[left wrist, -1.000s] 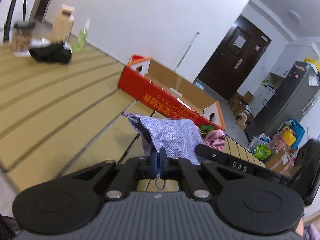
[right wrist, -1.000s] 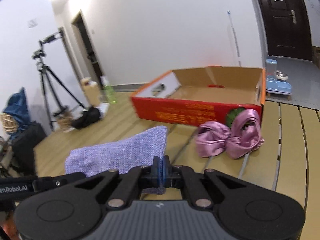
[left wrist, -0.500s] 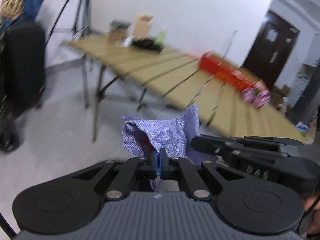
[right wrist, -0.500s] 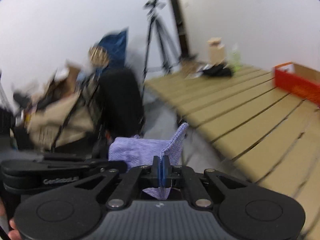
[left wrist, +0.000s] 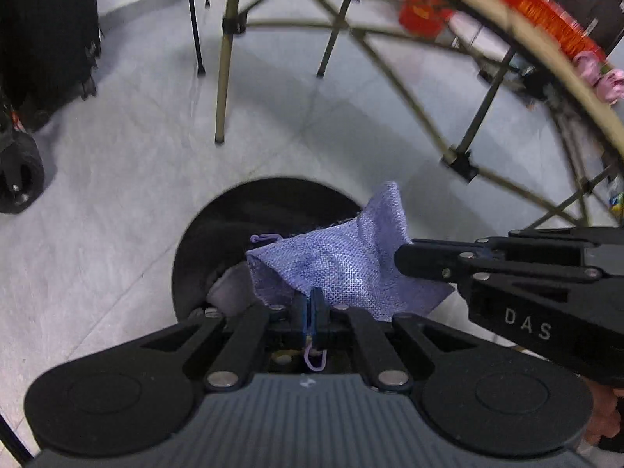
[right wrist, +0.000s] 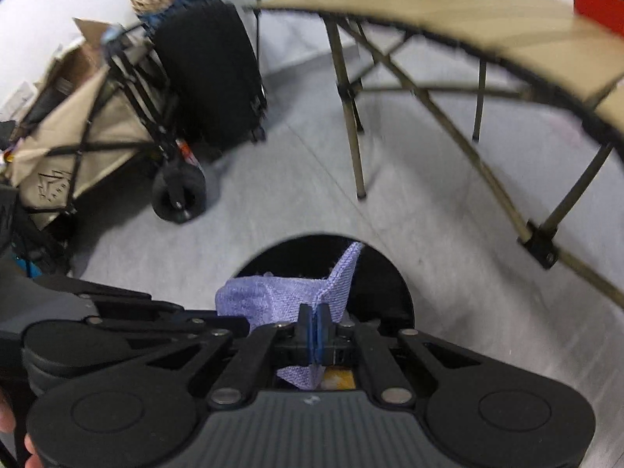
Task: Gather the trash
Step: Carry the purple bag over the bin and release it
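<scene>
Purple woven pouch (left wrist: 343, 269), clamped by left gripper (left wrist: 311, 304) and right gripper (right wrist: 316, 319), above round black bin (left wrist: 218, 218) on floor.

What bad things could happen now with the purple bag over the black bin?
1. Both grippers, left gripper and right gripper, pinch the purple woven bag at separate edges. If only one lets go, it may dangle instead of falling.
2. The bag spreads wide across the black bin, so a corner might catch its rim.
</scene>
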The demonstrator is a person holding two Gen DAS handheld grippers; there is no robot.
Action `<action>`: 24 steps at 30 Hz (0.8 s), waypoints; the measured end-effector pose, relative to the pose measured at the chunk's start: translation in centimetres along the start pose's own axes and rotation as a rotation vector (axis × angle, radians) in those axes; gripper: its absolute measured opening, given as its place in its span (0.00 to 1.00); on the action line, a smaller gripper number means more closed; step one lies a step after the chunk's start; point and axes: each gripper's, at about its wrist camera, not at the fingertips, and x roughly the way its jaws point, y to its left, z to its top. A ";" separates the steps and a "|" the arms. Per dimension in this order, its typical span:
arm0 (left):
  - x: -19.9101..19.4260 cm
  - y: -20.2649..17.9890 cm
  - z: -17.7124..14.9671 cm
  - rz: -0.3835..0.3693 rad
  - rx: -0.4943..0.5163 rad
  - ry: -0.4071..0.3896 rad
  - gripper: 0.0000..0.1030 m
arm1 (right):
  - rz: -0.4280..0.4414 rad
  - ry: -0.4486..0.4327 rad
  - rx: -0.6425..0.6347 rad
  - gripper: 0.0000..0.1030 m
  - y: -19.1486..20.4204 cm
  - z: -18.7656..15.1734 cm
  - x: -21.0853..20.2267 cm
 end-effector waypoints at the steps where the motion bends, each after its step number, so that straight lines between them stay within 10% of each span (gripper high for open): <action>1: 1.0 0.3 0.1 0.013 -0.006 0.023 0.03 | -0.002 0.020 0.007 0.02 -0.4 0.0 0.9; 3: 2.8 0.7 0.1 0.037 -0.005 0.072 0.07 | 0.009 0.072 0.019 0.04 -1.2 -0.1 3.0; 7: 5.4 1.2 -0.3 0.138 0.016 0.163 0.48 | -0.071 0.150 -0.022 0.17 -1.6 -0.6 6.2; 12: 5.6 2.8 0.4 0.151 -0.006 0.156 0.52 | -0.051 0.172 -0.017 0.33 -2.2 -0.3 6.2; 24: 5.4 2.8 0.9 0.174 -0.028 0.138 0.58 | -0.024 0.169 -0.037 0.37 -1.9 0.3 5.9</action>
